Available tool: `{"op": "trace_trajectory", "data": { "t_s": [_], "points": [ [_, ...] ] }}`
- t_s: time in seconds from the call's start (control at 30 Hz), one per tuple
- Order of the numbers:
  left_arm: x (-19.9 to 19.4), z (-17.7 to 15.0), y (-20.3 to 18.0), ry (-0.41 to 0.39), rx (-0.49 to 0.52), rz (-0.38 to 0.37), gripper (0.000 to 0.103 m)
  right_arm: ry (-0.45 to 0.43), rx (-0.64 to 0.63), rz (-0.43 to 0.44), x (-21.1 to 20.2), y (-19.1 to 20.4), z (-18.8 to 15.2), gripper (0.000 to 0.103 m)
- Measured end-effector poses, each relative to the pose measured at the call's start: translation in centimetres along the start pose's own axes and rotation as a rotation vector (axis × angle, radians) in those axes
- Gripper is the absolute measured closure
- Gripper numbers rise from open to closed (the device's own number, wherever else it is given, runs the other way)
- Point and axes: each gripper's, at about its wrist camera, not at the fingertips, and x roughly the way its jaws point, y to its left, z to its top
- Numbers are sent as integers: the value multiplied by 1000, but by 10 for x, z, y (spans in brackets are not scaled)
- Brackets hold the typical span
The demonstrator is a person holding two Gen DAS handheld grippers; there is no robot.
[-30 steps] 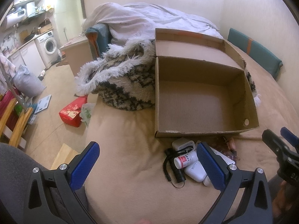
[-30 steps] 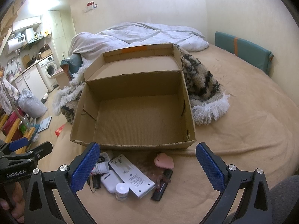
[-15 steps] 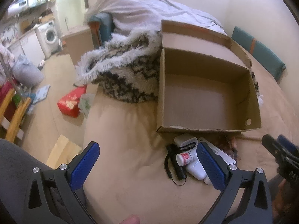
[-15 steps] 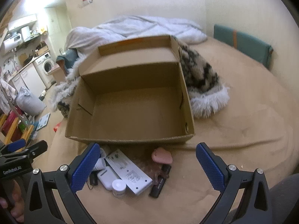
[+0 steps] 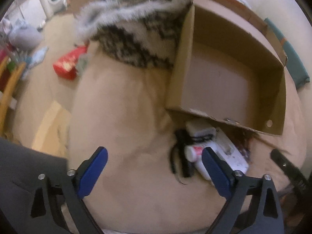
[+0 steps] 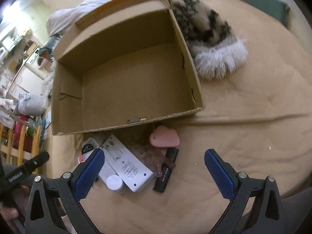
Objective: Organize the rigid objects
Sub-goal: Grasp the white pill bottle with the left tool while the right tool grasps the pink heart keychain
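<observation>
The right hand-held gripper (image 6: pixel 154 167) hangs low in its frame with its jaws spread wide and nothing between them, over a cluster of small items on the bed (image 6: pixel 253 101). The left hand-held gripper (image 5: pixel 154 167), lower centre of its blurred view, is likewise apart and empty, the cluster at its right finger.

This looks like the opening step: the one cardboard box (image 6: pixel 128 83), centre frame, holds nothing, and every item lies just below its near wall. The next move calls for closing on one item and lifting it over that wall.

Countable there: one white flat device (image 6: pixel 126 165), one white round jar (image 6: pixel 114 182), one pink case (image 6: pixel 164 138), one black bar (image 6: pixel 165 172), one red-labelled bottle (image 5: pixel 193 152), and a black corded thing (image 5: pixel 183 156); others are partly hidden.
</observation>
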Motion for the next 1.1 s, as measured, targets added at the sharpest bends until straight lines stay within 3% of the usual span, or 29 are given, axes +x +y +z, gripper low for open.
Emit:
{"op": "trace_trajectory", "data": {
  "t_s": [0.1, 0.2, 0.37, 0.43, 0.6, 0.87, 1.1],
  "points": [
    [19, -4, -19, 84, -32, -59, 23, 39, 58, 24, 8, -9, 0, 0],
    [35, -6, -34, 130, -54, -74, 25, 62, 98, 37, 11, -17, -2, 0],
    [55, -6, -53, 168, -80, -16, 26, 86, 166, 70, 13, -30, -4, 0],
    [63, -4, -58, 178, -75, 6, 31, 106, 188, 86, 18, -33, -4, 0],
    [74, -4, -63, 182, -74, 32, 55, 106, 183, 94, 18, -31, -2, 0],
    [50, -3, -55, 142, 11, 27, 55, 124, 243, 126, 21, -48, 0, 0],
    [11, 1, -38, 69, 154, 87, 55, 161, 312, 160, 34, -58, 9, 0]
  ]
}}
